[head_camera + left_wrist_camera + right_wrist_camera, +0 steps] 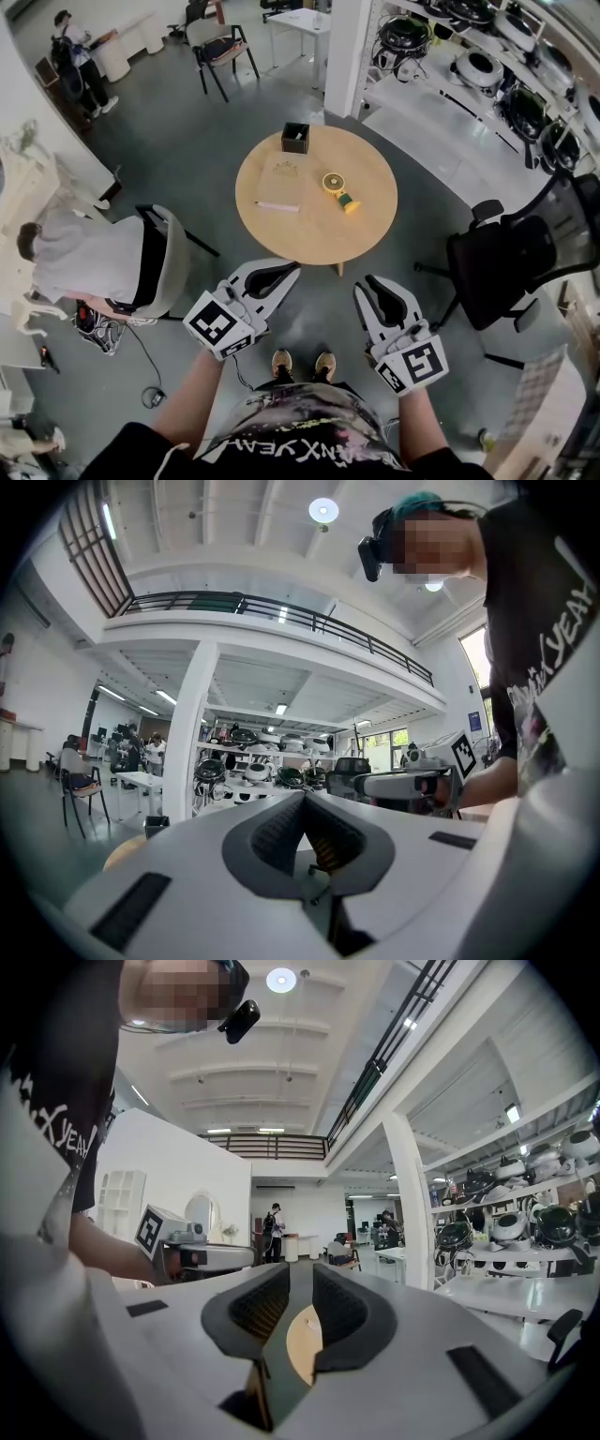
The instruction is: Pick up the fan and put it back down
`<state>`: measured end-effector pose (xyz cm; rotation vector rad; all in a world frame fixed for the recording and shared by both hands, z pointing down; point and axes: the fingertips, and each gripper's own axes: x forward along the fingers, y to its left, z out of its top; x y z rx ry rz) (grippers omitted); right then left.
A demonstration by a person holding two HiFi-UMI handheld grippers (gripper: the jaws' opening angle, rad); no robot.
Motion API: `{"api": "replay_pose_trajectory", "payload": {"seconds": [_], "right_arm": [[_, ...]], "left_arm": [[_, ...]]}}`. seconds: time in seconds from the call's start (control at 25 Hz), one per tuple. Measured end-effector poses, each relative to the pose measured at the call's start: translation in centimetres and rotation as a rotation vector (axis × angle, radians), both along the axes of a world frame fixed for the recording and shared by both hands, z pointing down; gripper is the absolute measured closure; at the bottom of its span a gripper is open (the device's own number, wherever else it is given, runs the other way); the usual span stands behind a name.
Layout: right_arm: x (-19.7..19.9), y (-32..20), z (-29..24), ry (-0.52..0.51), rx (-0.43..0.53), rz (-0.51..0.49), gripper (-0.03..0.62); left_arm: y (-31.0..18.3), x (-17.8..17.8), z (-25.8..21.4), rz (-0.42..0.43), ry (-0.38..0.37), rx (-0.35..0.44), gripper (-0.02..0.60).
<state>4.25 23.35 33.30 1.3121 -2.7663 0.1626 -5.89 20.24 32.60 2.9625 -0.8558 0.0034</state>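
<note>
The fan (pixel 339 190) is on the round table (pixel 370 234), right of centre and just beside the notebook (pixel 281 180). A box (pixel 295 138) stands at the far edge. The fan is small and yellow, with a round guarded head and a short handle that points toward the near right. It appears to lie flat.

Both grippers hang short of the table's near edge, well apart from the fan. The left gripper (pixel 272 277) has its jaws together, with nothing between them. The right gripper (pixel 380 289) has its jaws a narrow gap apart. Only the tabletop shows through the gap.

Handling, as judged:
- Weight: light. A single gripper is enough.
- Body: stiff plastic, probably smooth, so it may slip under a weak pinch.
- Weak part: the head's guard and blades. Do not clamp across them.
- Hold point: the handle, gripped across its width close to the head so the fan does not swing.
- The right gripper is the nearer one. Its jaws need to spread wider before they can straddle the handle.
- Set down: lower flat, then release.
</note>
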Motion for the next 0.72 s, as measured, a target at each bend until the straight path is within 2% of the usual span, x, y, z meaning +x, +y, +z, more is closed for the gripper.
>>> {"api": "replay_pose_trajectory", "payload": {"seconds": [0.36, 0.72], "right_arm": [[-0.27, 0.02, 0.3, -0.006, -0.011, -0.018, 0.389], [-0.39, -0.06, 0.8, 0.009, -0.037, -0.04, 0.205]], "left_arm": [[-0.12, 0.25, 0.25, 0.006, 0.002, -0.006, 0.569], [-0.15, 0.6, 0.48, 0.01, -0.002, -0.01, 0.569]]}}
